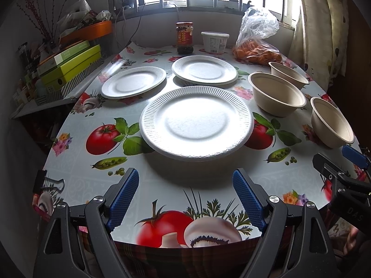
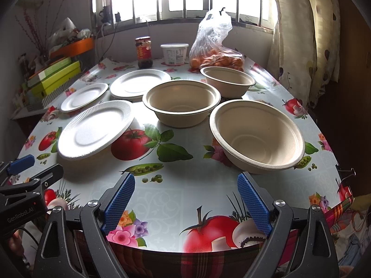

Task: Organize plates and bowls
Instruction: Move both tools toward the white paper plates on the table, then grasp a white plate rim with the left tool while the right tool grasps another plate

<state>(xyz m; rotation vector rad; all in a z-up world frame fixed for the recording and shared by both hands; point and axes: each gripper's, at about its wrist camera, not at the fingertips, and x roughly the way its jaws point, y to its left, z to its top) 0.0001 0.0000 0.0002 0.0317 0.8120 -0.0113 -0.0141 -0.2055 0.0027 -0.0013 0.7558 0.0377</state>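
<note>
Three white foam plates lie on the flowered table: a near one [image 1: 196, 122] [image 2: 95, 129], a far left one [image 1: 134, 82] [image 2: 84, 97] and a far right one [image 1: 205, 70] [image 2: 139, 83] that seems to rest on another plate. Three tan bowls stand to the right: near [image 1: 332, 122] [image 2: 257, 134], middle [image 1: 278, 93] [image 2: 182, 102] and far [image 1: 288, 72] [image 2: 227, 78]. My left gripper [image 1: 185, 193] is open and empty, just short of the near plate. My right gripper [image 2: 186, 197] is open and empty, short of the near bowl.
At the back stand a sauce jar [image 1: 184, 37], a white tub [image 1: 215, 41] and a plastic bag of oranges [image 1: 257, 46]. Green boxes [image 1: 71, 67] and clutter fill a shelf on the left. A curtain [image 2: 301, 34] hangs at the right. The table's front edge [image 1: 185, 245] is under the grippers.
</note>
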